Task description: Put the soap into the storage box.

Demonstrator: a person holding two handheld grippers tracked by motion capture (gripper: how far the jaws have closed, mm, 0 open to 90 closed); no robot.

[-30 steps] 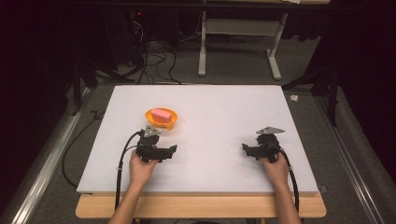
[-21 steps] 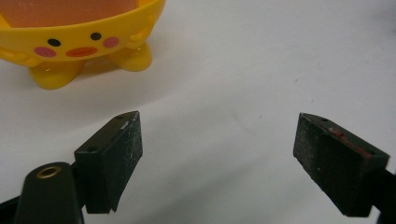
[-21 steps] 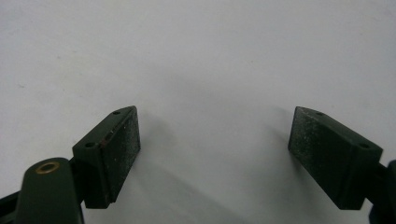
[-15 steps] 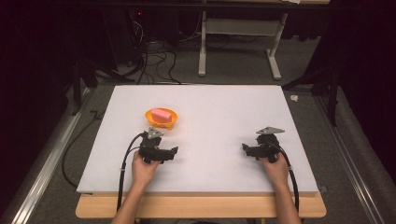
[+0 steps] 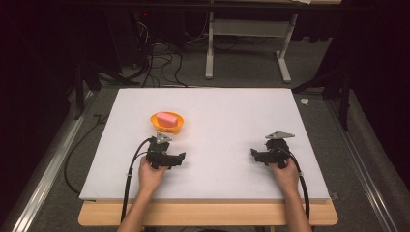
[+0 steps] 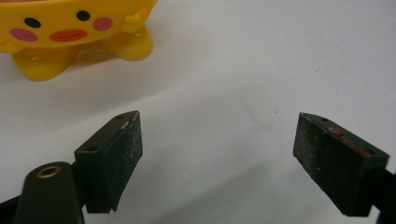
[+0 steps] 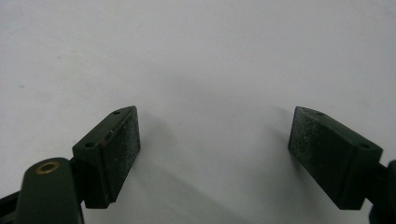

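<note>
In the high view the left gripper (image 5: 180, 157) rests low on the white surface (image 5: 227, 121), held in the person's left hand (image 5: 151, 172), and the orange bowl (image 5: 167, 126) sits just ahead of it and slightly to its left, near but apart, with a pink block (image 5: 167, 118) lying inside. The right gripper (image 5: 255, 153) rests on the surface well off to the other side, with bare surface ahead of it. In the left gripper view the two black jaws stand wide apart and released, with nothing between them; the bowl (image 6: 70, 32), with a painted face and stubby feet, stands ahead and off to the left of the gap, so the gripper is not lined up with it. In the right gripper view the jaws likewise stand spread and hold nothing, over plain white surface (image 7: 201, 60). By my reading the work is at the approach step, with nothing grasped yet. The next move likely calls for the left gripper to swing leftward and forward, rise enough to clear the bowl's rim, and bring its jaws either side of the pink block or the rim before closing.
</note>
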